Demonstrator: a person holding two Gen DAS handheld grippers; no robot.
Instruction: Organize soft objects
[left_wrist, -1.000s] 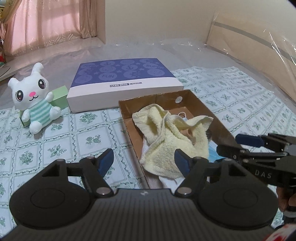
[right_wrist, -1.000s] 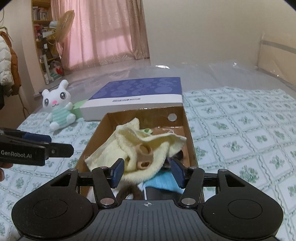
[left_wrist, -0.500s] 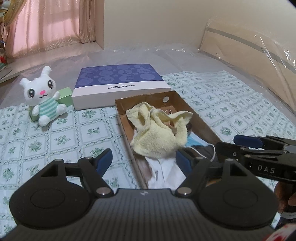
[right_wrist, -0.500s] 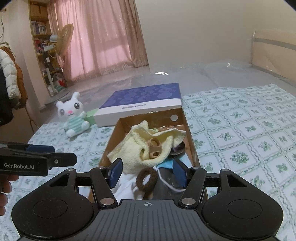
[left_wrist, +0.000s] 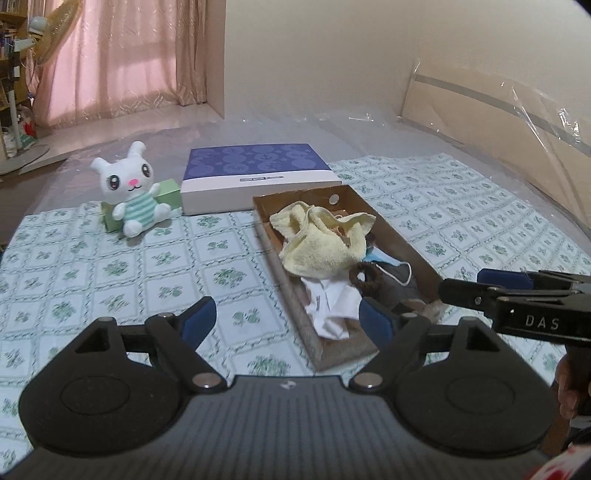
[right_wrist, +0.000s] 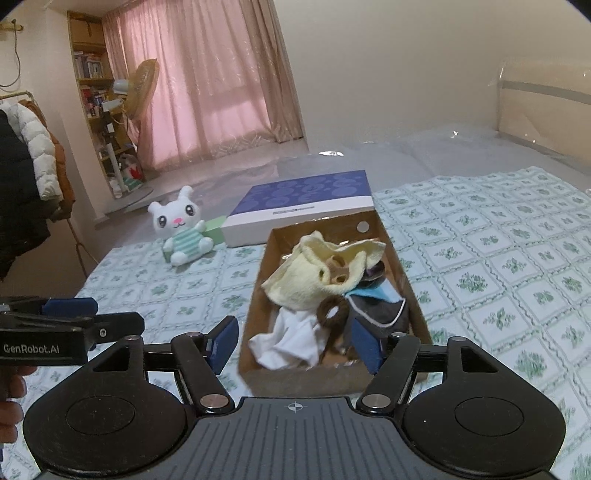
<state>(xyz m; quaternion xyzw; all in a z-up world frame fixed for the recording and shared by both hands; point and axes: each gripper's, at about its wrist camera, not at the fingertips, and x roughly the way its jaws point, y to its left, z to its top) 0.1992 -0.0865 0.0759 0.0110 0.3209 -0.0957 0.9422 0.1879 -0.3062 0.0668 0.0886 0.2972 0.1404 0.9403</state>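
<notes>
- Left gripper (left_wrist: 286, 321): jaws wide and opening, nothing between the blue pads; it hangs above the patterned bedcover (left_wrist: 110, 266), left of the near end of the cardboard box (left_wrist: 402, 240).
- Right gripper (right_wrist: 295, 341): jaws apart and opening, empty; it hangs over the near end of the box, with no pad touching the contents.
- Cardboard box: open-topped, lying lengthwise from near to far on the bedcover.
- Yellow towel (right_wrist: 310, 277): crumpled in the far half of the box.
- White cloth (right_wrist: 291, 339): bunched in the near half, beside a brown hair tie (right_wrist: 332, 312) and a blue face mask (right_wrist: 373, 293).
- Plush rabbit (left_wrist: 133, 192): seated at far left, against a green box (left_wrist: 168, 192).
- Purple-lidded flat box (left_wrist: 258, 173): just beyond the cardboard box.
</notes>
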